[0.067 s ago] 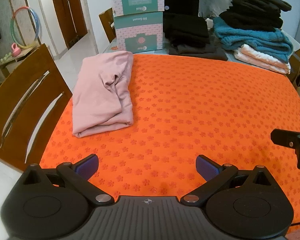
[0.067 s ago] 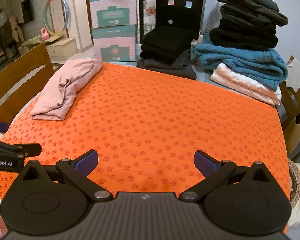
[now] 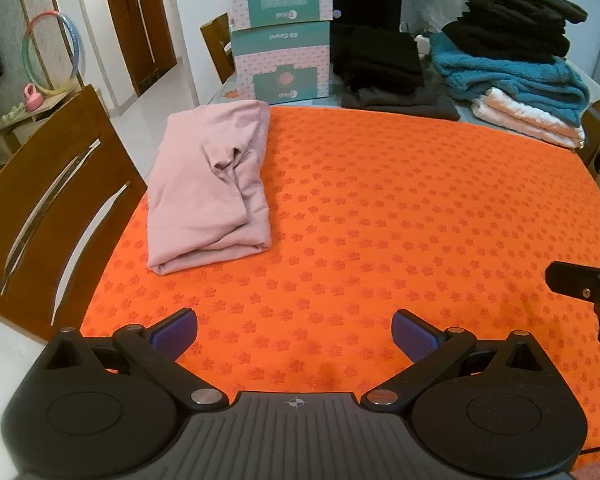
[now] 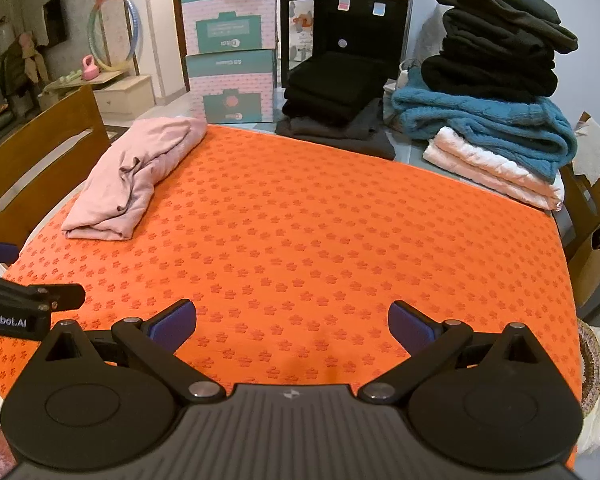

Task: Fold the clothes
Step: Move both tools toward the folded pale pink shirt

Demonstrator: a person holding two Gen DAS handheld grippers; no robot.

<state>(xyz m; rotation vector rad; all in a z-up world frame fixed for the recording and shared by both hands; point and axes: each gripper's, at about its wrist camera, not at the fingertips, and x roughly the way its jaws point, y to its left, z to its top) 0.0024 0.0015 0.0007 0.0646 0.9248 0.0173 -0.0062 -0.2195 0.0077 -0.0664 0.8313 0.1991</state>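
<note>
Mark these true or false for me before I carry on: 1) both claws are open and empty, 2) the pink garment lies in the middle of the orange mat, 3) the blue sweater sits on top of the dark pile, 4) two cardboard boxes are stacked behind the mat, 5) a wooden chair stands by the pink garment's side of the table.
1) True: the left claw and right claw are spread, nothing between them.
2) False: the pink garment lies near the orange mat's far left corner.
3) False: the blue sweater lies under the dark pile.
4) True: cardboard boxes.
5) True: wooden chair.
</note>
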